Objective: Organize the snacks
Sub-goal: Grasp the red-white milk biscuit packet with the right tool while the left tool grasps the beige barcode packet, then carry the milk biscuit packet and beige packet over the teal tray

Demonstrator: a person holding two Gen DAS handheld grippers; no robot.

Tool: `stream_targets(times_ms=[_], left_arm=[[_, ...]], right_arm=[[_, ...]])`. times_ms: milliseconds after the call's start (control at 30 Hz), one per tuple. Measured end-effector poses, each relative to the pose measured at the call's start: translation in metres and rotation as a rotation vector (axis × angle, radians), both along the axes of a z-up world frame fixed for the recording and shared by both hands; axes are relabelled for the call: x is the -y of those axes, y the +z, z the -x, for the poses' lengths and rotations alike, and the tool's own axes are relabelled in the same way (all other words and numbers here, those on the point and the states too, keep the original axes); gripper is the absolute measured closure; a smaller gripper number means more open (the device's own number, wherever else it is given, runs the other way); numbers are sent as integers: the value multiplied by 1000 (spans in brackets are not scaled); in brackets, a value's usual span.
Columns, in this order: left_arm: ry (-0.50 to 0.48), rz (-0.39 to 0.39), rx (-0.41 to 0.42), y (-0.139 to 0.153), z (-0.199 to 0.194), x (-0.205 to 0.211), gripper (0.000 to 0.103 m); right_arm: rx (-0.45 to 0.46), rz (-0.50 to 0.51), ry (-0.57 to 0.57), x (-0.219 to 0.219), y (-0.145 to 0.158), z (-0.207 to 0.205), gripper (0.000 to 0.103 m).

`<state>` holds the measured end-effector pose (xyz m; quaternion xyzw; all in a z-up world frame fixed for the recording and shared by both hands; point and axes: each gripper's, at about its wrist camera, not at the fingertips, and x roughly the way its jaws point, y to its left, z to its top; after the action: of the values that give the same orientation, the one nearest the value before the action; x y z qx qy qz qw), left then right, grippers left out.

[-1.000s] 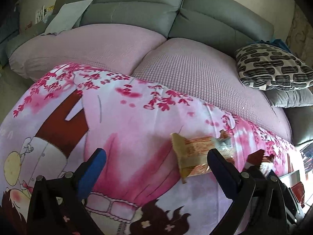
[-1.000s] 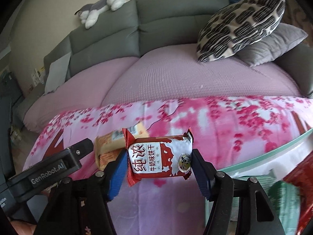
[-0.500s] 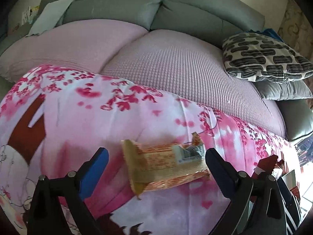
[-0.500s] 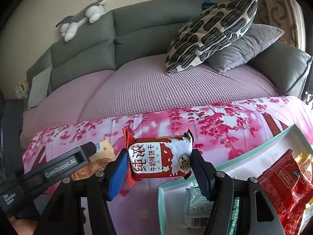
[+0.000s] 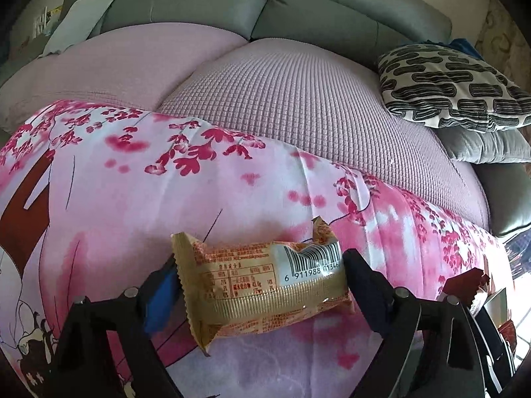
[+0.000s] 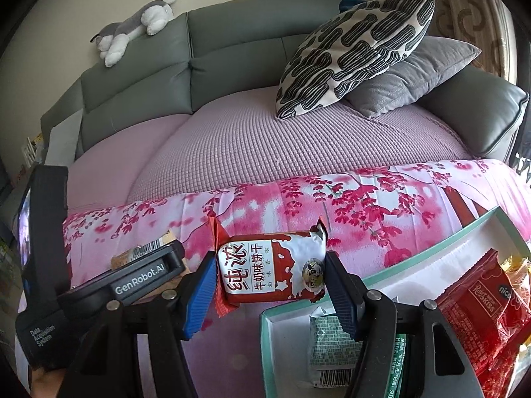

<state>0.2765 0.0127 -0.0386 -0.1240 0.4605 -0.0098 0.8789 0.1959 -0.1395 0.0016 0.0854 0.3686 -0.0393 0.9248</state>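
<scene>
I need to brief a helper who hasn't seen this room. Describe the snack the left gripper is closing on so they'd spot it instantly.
Start at the pink cherry-blossom cloth spread in front of the grey sofa. Near its front edge, between the fingers of the left gripper, lies a tan-gold snack packet. It shows its back, a white barcode panel, unlike the red-and-white biscuit pack in the right gripper.

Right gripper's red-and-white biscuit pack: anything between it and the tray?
Nothing visible. The red-and-white biscuit pack is clamped in the right gripper just beyond the tray corner; the near compartment already holds a green packet.
</scene>
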Motion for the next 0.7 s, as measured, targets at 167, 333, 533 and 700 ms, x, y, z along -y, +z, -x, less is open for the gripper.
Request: stream_targets(times_ms=[167, 333, 533, 700], left_arm=[[1, 10, 5, 0, 2, -2, 19], [7, 30, 12, 1, 7, -7, 25], [17, 42, 31, 8, 16, -14, 25], [29, 51, 59, 21, 26, -21, 25]], right_arm=[[0, 0, 0, 0, 0, 0, 37], [-1, -1, 1, 1, 0, 0, 37], [-3, -1, 1, -1, 0, 0, 37], [-3, -1, 2, 0, 0, 0, 37]])
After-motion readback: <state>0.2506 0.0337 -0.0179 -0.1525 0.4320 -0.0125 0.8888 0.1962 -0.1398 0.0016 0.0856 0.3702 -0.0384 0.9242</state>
